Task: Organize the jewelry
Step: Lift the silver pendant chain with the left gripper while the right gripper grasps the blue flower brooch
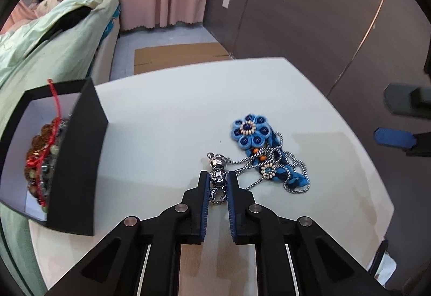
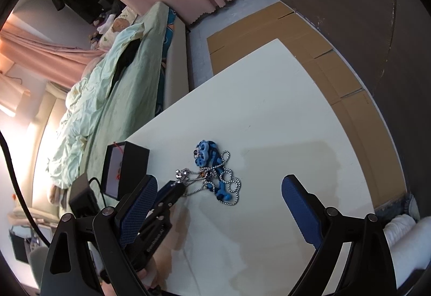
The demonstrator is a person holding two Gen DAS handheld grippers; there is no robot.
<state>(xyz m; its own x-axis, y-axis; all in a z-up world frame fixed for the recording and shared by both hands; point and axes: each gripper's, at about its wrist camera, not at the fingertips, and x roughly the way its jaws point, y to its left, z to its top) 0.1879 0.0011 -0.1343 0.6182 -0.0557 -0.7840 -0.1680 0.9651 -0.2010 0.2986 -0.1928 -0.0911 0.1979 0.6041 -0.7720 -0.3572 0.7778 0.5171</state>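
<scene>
White tabletop (image 1: 167,113) carried an open black box (image 1: 80,150) already holding beaded bracelets (image 1: 43,150); left claw (image 1: 218,183) clamped the silver bear pendant (image 1: 217,169), blue flower necklace (image 1: 250,131) remained, right claw (image 2: 221,204) stood apart.

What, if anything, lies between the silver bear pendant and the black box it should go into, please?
Nothing visible: bare table separates the silver bear pendant, pinched in the left gripper, from the black box. However, its chain is tangled with the blue flower necklace.

black box (image 1: 80,161): near wall hiding part of the beads (image 1: 40,150) inside. bear pendant (image 1: 218,175): legs lying partly hidden between the pads. bed (image 1: 54,53): running off the left edge.
</scene>
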